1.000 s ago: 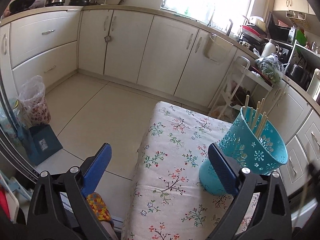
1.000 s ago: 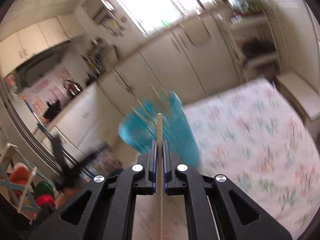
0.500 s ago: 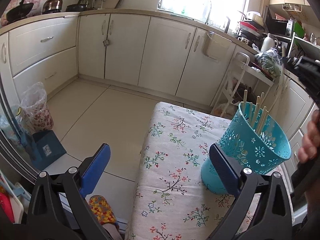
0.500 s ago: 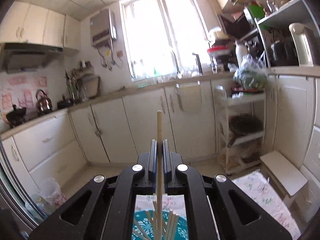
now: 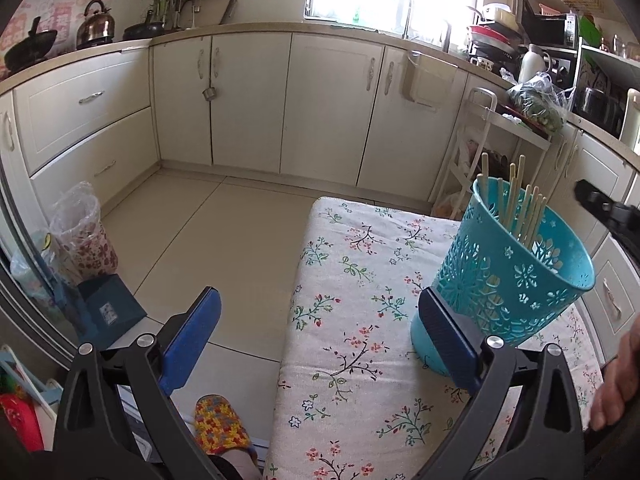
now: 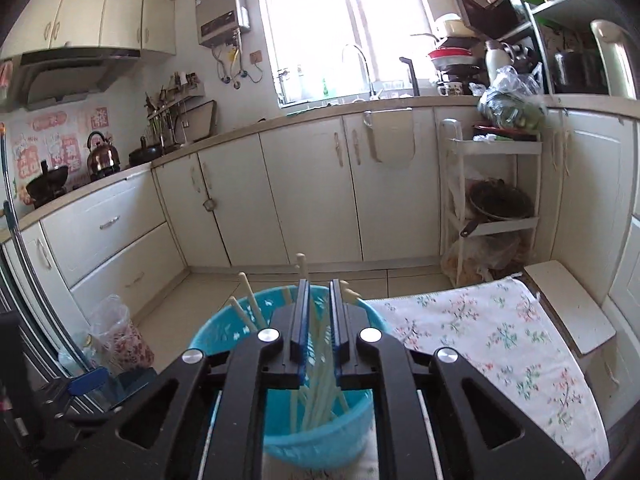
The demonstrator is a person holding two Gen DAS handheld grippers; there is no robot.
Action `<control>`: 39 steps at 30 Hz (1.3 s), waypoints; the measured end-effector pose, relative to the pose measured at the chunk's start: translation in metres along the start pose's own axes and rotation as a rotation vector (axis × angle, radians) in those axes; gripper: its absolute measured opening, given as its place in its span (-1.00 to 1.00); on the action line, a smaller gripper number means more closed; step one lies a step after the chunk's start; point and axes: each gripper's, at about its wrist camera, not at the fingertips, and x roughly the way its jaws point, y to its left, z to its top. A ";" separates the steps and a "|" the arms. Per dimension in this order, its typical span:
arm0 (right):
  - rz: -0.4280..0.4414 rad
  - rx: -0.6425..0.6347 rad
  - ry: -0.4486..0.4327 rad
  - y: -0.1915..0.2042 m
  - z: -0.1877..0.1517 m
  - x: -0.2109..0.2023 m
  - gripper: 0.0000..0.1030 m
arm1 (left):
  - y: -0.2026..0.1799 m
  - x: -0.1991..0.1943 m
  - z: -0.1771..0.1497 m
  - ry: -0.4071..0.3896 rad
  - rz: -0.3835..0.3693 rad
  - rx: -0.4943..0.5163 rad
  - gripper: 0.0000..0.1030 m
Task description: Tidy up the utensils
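**A:** So, starting on the left — what is your left gripper [image 5: 318, 338] doing?

**B:** It hangs low in front of the worktop [image 5: 360, 288] with its blue pads spread wide and nothing between them. I hold it just beside the teal basket [image 5: 508, 276], its right pad close against the basket's base; whether it touches, I cannot tell. My guess is it waits there to steady the basket if it tips.

**A:** And the basket itself?

**B:** It stands on the flowered cloth, leaning a little in that view, with the chopsticks [image 5: 520, 208] upright inside, their tips above the rim. They lean against the wall because the tub is wide and they are thin.

**A:** Then the right gripper?

**B:** My right gripper [image 6: 319, 300] sits directly above the basket [image 6: 224, 328], pointing down into its mouth. Its pads are parted by a narrow gap, clamping nothing; pale chopsticks [image 6: 316, 376] show through that gap, resting in the basket below. I judge this drop finished, with no loose utensils in view on the cloth.
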 end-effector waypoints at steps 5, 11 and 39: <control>0.001 0.074 0.030 -0.028 -0.011 -0.023 -0.70 | -0.001 0.003 -0.004 0.012 0.008 0.014 0.85; -0.008 0.100 0.134 -0.040 -0.051 -0.034 -0.42 | -0.004 0.007 -0.007 0.023 0.009 0.030 0.85; -0.077 0.092 0.430 -0.037 -0.130 -0.049 0.62 | -0.044 -0.053 -0.064 0.114 0.111 0.221 0.85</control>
